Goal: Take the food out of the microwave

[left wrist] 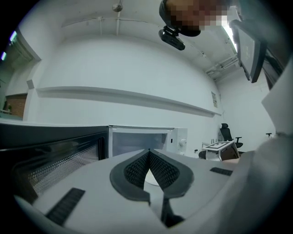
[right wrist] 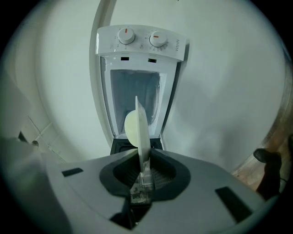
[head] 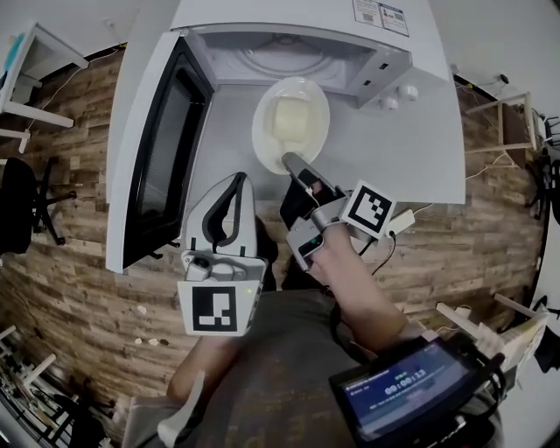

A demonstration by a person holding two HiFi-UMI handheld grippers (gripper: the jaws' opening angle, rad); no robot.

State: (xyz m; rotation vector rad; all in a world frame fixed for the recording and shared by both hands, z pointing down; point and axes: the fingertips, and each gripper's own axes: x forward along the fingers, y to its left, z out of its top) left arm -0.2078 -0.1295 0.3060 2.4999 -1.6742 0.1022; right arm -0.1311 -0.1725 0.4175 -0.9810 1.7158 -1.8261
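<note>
Plate faces up, rim in right tool.

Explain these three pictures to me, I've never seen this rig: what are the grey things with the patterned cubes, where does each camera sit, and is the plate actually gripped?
There is no robot here. A person holds a two-jaw gripper in each hand, and the patterned cubes are part of those grippers. The head view looks down from the person's head. The other two cameras ride on the grippers and look along their jaws. A white microwave stands on a white table with its door swung open. The right gripper is clamped on the rim of a white plate carrying pale food, just in front of the cavity. The left gripper is shut and empty.
</note>
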